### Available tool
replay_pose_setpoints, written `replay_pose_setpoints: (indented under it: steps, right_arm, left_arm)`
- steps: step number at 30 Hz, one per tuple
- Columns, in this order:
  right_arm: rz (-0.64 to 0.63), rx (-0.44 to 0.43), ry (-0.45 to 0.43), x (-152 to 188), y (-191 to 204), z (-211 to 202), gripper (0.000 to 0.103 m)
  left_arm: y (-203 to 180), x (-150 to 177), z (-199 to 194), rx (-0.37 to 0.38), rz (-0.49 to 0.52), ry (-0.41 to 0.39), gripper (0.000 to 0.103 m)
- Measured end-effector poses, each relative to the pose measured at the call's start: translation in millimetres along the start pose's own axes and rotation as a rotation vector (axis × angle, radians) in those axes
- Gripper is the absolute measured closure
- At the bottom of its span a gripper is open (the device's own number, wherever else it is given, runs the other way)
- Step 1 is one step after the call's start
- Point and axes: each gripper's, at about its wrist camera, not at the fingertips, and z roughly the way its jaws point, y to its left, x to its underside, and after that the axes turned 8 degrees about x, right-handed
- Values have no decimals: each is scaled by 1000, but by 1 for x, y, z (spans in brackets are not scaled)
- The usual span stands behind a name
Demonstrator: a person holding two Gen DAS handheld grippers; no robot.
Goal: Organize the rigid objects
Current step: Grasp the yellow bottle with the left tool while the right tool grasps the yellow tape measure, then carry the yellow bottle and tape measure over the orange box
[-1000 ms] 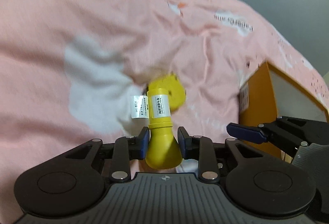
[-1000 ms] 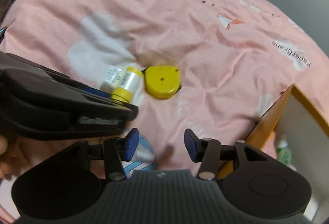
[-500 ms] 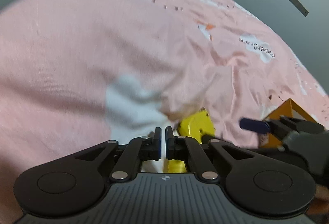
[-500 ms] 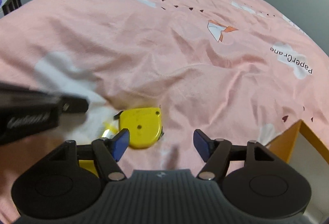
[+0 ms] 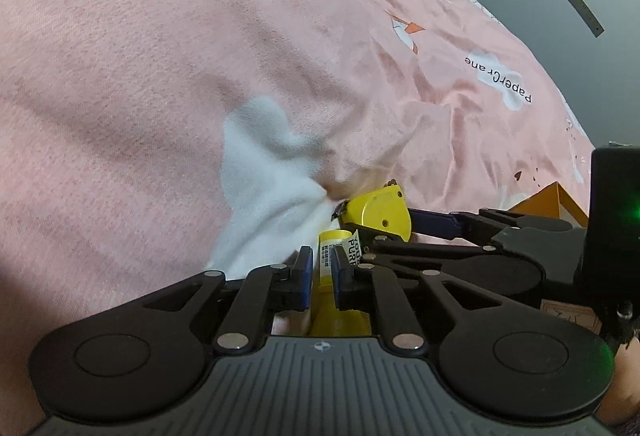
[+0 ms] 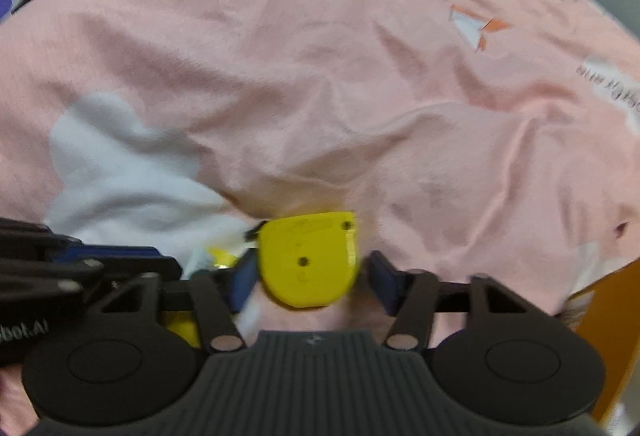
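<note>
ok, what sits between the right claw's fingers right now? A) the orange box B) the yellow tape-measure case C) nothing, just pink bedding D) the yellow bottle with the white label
B: in the right wrist view the flat yellow tape-measure case sits between the blue pads of the right claw, which look spread beside it, not clamped; the labelled yellow bottle is in the left claw.

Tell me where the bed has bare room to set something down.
Free: the pink blanket beyond the yellow tape measure, toward the wall, and left over the white patch. Crowded: near edge, where both grippers, the yellow bottle and the orange box cluster.
</note>
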Motion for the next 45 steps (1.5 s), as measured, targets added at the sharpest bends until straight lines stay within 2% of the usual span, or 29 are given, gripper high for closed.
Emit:
replay_pose_setpoints:
  steps: [1,3,8,12,16,20,27,32,37,45]
  right_arm:
    - [11,-3,2,0,-1,0,47]
    - [25,1,1,1,-4,-4,48]
    - [78,92,-39,15,-17,-34,48]
    - [125,135,-76,30,-31,-61,48]
    - [176,145,-108,43,-45,-80,48]
    - [188,134,-130,55,-43,-95,48]
    - [228,124,-166,70,-41,-111,48]
    - [248,109,-202,79,-43,-126,48]
    - [276,107,-244,86,-48,-141,48]
    - [327,144,-295,97,-68,-171,48]
  left_arm:
    - [-1,0,-1,4,-3,2,84]
    - [-4,1,-2,9,3,0,73]
    - [-28,14,0,-34,139,4,48]
    - [-38,21,14,-60,193,54,40]
    - [-43,30,32,-93,217,92,40]
    - [-43,34,41,-120,240,91,41]
    - [-43,37,39,-135,260,67,72]
    - [-47,41,25,-97,272,23,72]
    - [-57,41,-1,-57,265,-64,76]
    - [-104,39,-40,68,330,-184,76]
